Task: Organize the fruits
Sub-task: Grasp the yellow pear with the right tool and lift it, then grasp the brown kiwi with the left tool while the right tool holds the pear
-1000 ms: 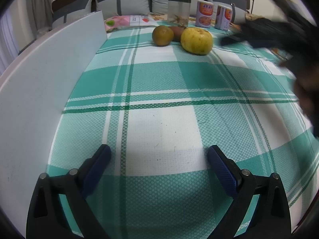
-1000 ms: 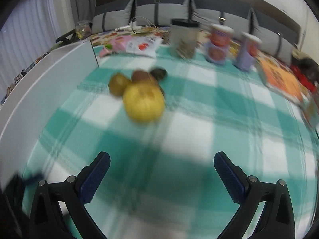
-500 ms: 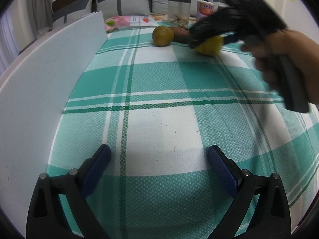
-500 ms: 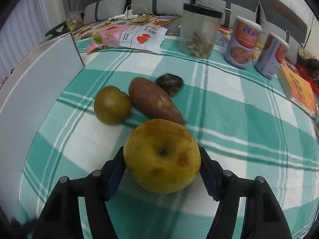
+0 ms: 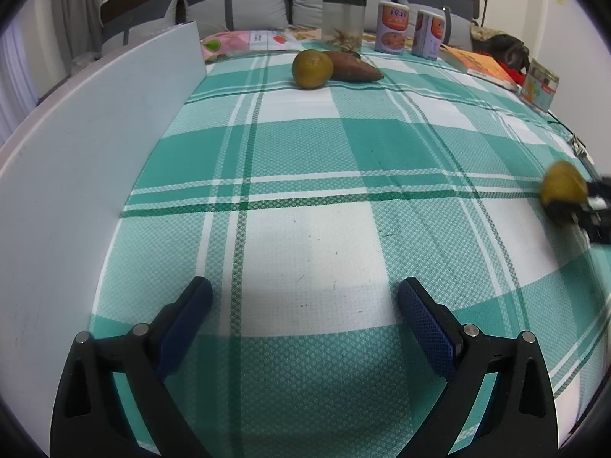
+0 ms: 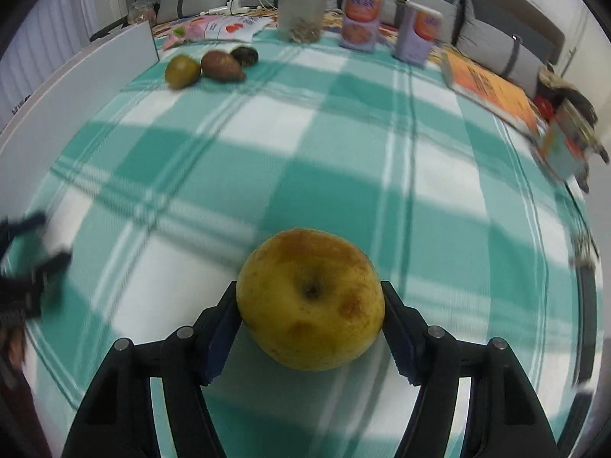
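Yellow apple clamped in the right gripper above the checked surface; left gripper idle, fingers apart.

Left wrist view: the left gripper (image 5: 304,307) hovers over the green-checked surface (image 5: 305,175), fingers wide apart, a white board (image 5: 88,145) along the left edge. Near the far edge a green fruit (image 5: 312,68) touches a sweet potato (image 5: 353,70); a jar (image 5: 343,21) and two cans (image 5: 410,32) stand behind.
Right wrist view: the right gripper (image 6: 310,318) has its fingers closed on the yellow apple (image 6: 310,299), near the surface's front edge; an orange book (image 6: 492,89) lies toward the far right corner.
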